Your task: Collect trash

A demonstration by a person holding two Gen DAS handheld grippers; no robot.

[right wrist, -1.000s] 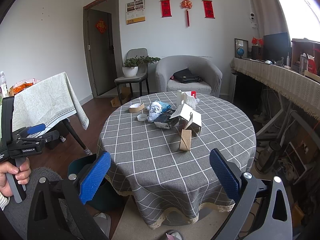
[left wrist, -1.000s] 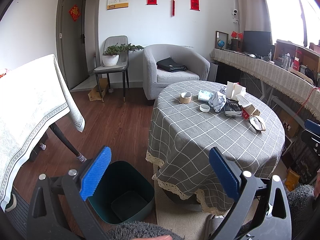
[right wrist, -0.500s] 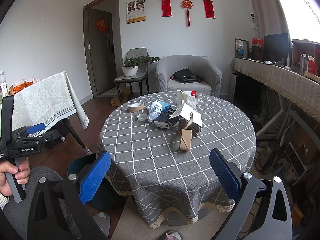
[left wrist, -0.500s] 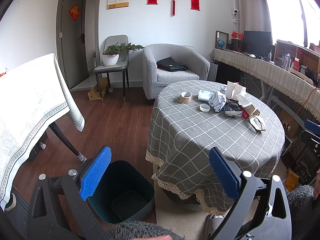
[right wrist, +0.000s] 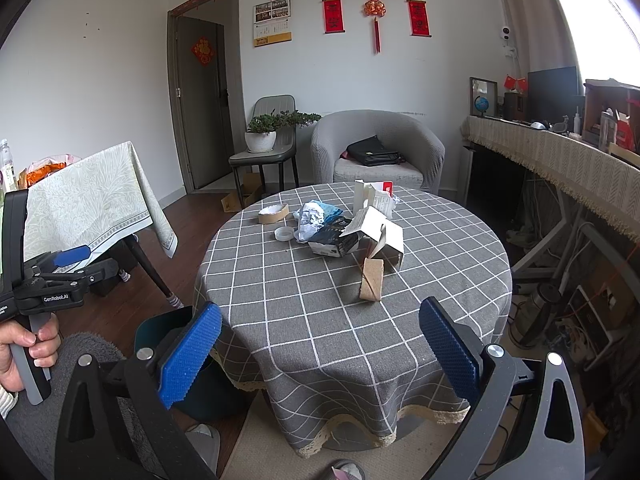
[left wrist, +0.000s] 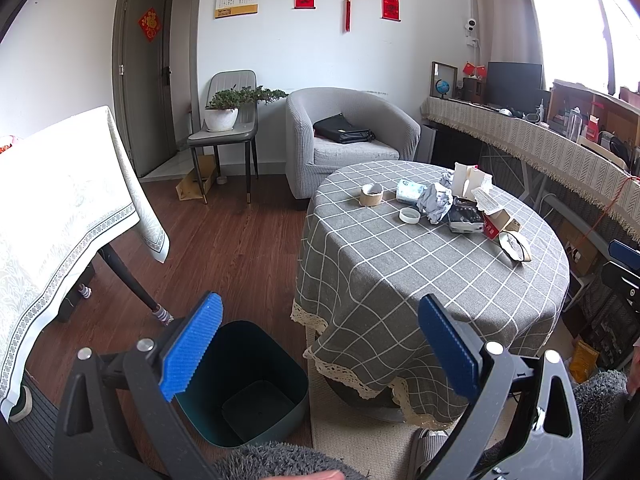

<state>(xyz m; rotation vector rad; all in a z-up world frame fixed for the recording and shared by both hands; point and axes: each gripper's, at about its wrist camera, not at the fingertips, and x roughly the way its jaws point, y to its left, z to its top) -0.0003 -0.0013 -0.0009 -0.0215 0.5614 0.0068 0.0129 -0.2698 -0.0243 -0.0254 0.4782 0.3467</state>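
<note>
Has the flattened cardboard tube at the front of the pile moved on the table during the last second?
No. The cardboard tube lies on the same squares of the checked tablecloth, in front of the open white box.

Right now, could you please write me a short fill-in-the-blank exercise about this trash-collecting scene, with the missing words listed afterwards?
1. The dark green trash bin stands on the ____ beside the round table.
2. The inside of the bin holds ____.
3. The left hand-held gripper and the right hand-held gripper both have their jaws ____.
4. The crumpled paper lies on a tablecloth with a ____ pattern.

Missing words: floor; nothing; open; checked
</note>
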